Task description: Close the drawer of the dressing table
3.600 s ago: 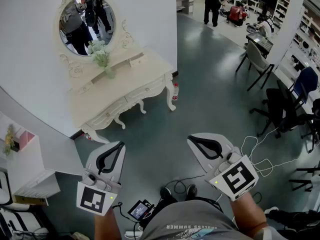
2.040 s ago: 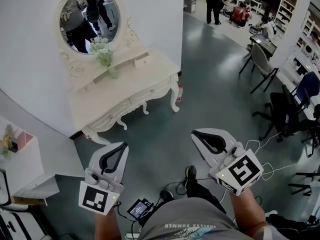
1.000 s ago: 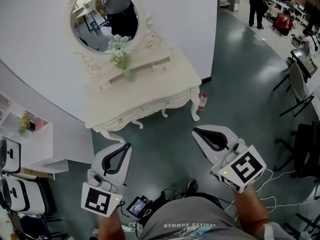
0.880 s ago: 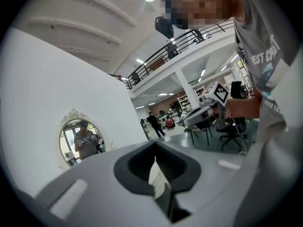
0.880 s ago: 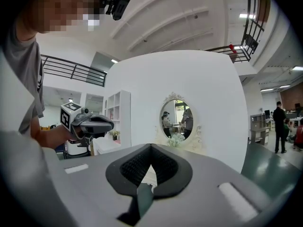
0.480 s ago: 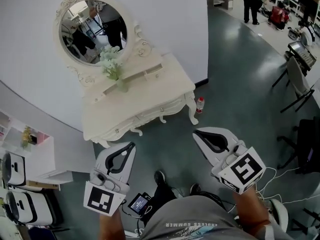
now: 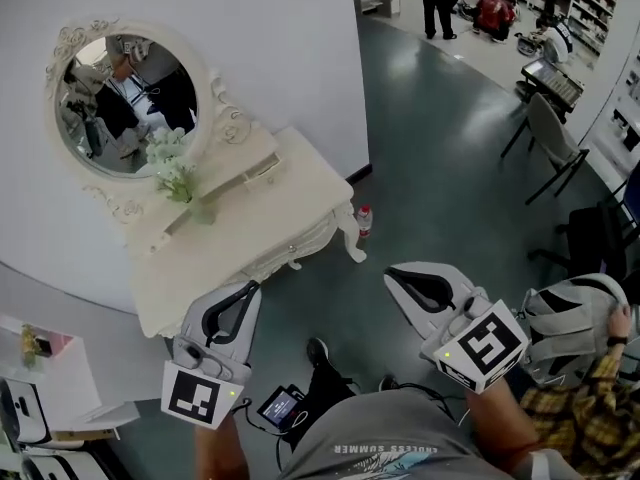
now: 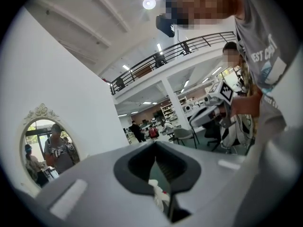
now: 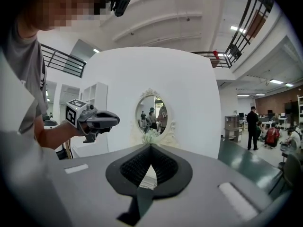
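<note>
Standing off from the dressing table, which sits against the white wall ahead and to my left, well short of reach. Round mirror above it. A vase of pale flowers is on the top near the mirror's foot, and a bottle stands on the floor by the right front leg.

The drawer that looks open is the small one in the low riser at the back of the tabletop, right of the flowers; its front stands proud of the riser. The front drawers under the top appear flush, though I can't be sure at this range.

Left gripper and right gripper are both held low in front of me, jaw tips pressed together, nothing between them.

Judgement: it's a small, rigid wooden box, light, probably sliding on plain runners, so it may bind if shoved off-centre. No grip needed. I'd press blunt closed tips squarely on the middle of its front, beside the knob, and push straight back, staying clear of the vase.
</note>
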Demonstrator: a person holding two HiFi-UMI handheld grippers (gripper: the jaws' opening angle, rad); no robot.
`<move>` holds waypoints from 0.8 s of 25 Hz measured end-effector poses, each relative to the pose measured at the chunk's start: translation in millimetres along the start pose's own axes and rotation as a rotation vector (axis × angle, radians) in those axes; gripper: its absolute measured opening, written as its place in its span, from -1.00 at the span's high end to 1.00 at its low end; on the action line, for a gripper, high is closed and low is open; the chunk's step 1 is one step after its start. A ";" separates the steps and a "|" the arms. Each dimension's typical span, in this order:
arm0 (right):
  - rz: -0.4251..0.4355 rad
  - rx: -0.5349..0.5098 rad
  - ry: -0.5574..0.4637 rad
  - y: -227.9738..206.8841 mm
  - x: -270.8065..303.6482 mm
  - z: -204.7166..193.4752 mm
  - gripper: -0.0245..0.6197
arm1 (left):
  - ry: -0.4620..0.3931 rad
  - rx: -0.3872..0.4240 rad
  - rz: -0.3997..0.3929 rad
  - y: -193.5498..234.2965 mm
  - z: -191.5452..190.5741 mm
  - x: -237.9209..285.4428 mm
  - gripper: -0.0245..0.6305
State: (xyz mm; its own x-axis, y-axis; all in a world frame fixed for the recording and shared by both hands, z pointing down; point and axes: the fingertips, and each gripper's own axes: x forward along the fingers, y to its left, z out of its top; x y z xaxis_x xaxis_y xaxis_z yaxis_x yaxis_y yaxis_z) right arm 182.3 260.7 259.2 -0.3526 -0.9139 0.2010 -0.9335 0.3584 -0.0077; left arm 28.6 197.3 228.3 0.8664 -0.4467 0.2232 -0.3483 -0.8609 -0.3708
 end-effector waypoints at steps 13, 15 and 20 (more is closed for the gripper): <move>-0.166 0.018 0.055 -8.9 96.7 22.5 0.92 | -0.086 0.005 -0.159 117.6 -29.7 55.7 0.92; -0.192 0.015 0.064 -11.1 105.6 23.7 0.92 | -0.096 0.005 -0.179 129.8 -34.3 62.3 0.92; -0.248 0.020 0.079 -13.1 130.6 29.2 0.92 | -0.119 -0.001 -0.215 162.1 -47.5 74.6 0.92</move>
State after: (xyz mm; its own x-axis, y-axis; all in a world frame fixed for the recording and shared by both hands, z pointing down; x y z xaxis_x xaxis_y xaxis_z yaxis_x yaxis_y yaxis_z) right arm 146.6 131.1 256.9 -0.1071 -0.9556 0.2746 -0.9922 0.1204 0.0319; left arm 19.8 12.8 227.6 0.9568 -0.2213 0.1885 -0.1518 -0.9334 -0.3250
